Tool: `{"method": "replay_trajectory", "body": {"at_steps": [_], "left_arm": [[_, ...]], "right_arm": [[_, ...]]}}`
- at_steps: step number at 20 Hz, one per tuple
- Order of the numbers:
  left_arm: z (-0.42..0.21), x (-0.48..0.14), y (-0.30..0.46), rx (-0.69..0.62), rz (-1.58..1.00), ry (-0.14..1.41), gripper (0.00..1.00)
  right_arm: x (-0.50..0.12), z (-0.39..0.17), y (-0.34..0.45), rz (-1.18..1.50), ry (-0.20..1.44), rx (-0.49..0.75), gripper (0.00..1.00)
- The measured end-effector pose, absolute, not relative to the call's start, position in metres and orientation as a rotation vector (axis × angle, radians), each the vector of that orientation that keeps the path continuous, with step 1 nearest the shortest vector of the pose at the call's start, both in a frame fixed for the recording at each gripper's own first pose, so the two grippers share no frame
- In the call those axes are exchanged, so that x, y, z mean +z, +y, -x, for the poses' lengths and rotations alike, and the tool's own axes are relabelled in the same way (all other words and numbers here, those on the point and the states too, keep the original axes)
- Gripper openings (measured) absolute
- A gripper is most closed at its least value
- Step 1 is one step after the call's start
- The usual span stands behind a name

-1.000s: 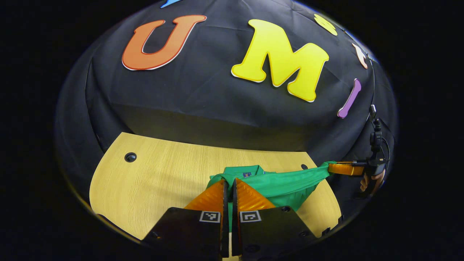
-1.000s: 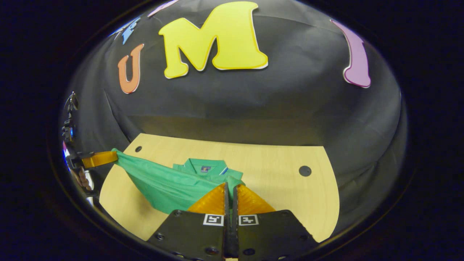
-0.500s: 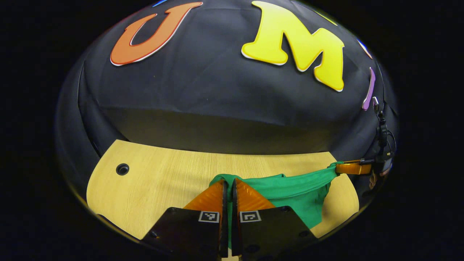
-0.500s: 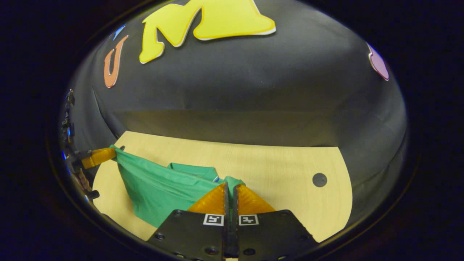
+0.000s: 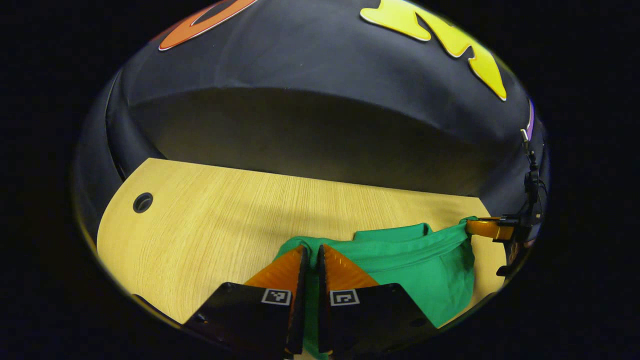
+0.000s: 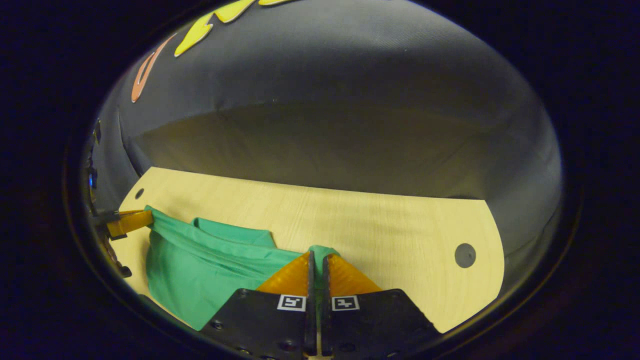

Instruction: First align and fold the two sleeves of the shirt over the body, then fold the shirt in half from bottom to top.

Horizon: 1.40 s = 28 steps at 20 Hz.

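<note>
Left gripper [image 5: 310,248] jaws nearly closed, pinching green shirt [image 5: 415,270] fabric; right gripper [image 6: 316,256] jaws likewise clamped on another shirt edge. Shirt hangs stretched between both, its lower part draped on wooden table [image 5: 215,220]. Left gripper view catches table hole [image 5: 143,202] at left; right gripper view a dark one [image 6: 464,255] at right.

A pale wood-grain counter [image 5: 210,210] with rounded corners stands against the booth's black cloth wall [image 5: 310,65]. A dark round hole [image 5: 143,202] sits near each far corner; the wall's lower part lies in shadow.
</note>
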<state>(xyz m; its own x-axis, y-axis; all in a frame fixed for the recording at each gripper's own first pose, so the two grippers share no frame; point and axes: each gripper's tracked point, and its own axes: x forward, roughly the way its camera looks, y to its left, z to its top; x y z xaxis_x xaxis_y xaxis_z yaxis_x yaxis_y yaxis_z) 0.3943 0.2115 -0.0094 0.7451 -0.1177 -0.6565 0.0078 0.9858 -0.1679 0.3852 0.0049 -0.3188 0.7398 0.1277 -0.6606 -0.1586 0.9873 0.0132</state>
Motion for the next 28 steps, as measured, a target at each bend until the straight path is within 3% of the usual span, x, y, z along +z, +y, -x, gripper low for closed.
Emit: {"method": "replay_trajectory", "body": {"at_steps": [1, 2, 3, 5, 7, 17, 22, 28], "left_arm": [[-0.394, -0.009, 0.21, -0.053, 0.152, 0.736, 0.02], [-0.392, -0.012, 0.21, -0.053, 0.154, 0.743, 0.38], [-0.388, -0.009, 0.21, -0.046, 0.151, 0.741, 0.59], [-0.388, 0.004, 0.211, -0.019, 0.127, 0.711, 1.0], [-0.389, 0.022, 0.211, -0.002, 0.118, 0.676, 1.0], [-0.346, 0.17, 0.197, 0.074, 0.075, 0.373, 0.99], [-0.277, 0.252, 0.163, 0.098, 0.01, 0.201, 0.99], [-0.198, 0.304, 0.14, 0.073, -0.002, 0.129, 0.99]], "right_arm": [[-0.32, -0.382, 0.007, 0.044, 0.721, 0.151, 0.07], [-0.32, -0.382, 0.005, 0.049, 0.714, 0.139, 0.09], [-0.317, -0.379, 0.005, 0.047, 0.702, 0.14, 0.13], [-0.309, -0.37, 0.005, 0.051, 0.675, 0.124, 0.56], [-0.292, -0.361, 0.0, 0.057, 0.64, 0.077, 0.99], [-0.131, -0.279, -0.003, 0.036, 0.36, 0.016, 0.98], [-0.023, -0.159, -0.005, 0.071, 0.141, 0.034, 0.98], [0.003, -0.06, -0.01, 0.067, 0.087, 0.042, 0.97]]}}
